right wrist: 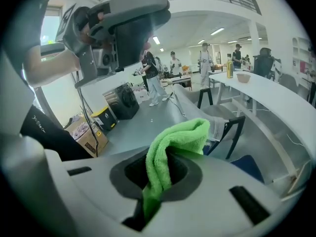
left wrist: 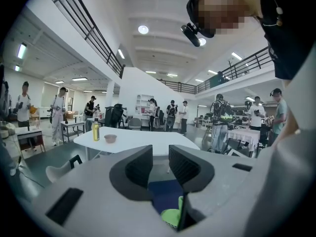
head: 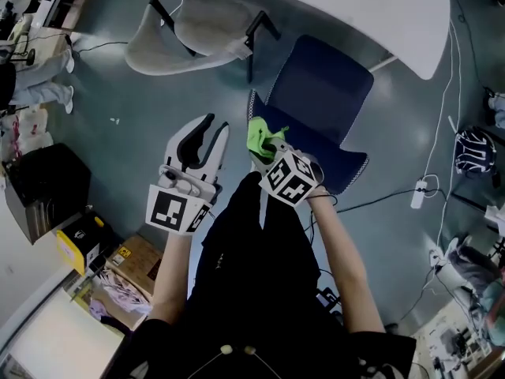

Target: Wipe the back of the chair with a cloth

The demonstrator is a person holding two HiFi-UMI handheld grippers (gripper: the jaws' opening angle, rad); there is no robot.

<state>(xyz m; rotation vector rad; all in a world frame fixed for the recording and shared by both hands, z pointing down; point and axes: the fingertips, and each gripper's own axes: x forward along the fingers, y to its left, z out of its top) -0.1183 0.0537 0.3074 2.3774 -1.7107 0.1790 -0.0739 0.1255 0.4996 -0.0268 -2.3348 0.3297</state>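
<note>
right tool (right wrist: 159, 174) grips the green cloth (right wrist: 174, 141) over the blue chair's (head: 319, 93) back edge; left tool (left wrist: 160, 166) hangs beside it, jaws parted, holding nothing.

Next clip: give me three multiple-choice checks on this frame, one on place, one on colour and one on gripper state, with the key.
1. Where is the cloth?
A. in the left gripper
B. in the right gripper
C. lying flat on the seat of the chair

2. What colour is the cloth?
A. green
B. white
C. red

3. How do the left gripper's jaws stand?
A. shut on the cloth
B. shut, empty
C. apart, empty

Key:
1 B: the right gripper view shows the cloth pinched between its jaws.
2 A: it is bright green in the head view and the right gripper view.
3 C: the left gripper view shows a gap between the jaws with nothing held in it.
</note>
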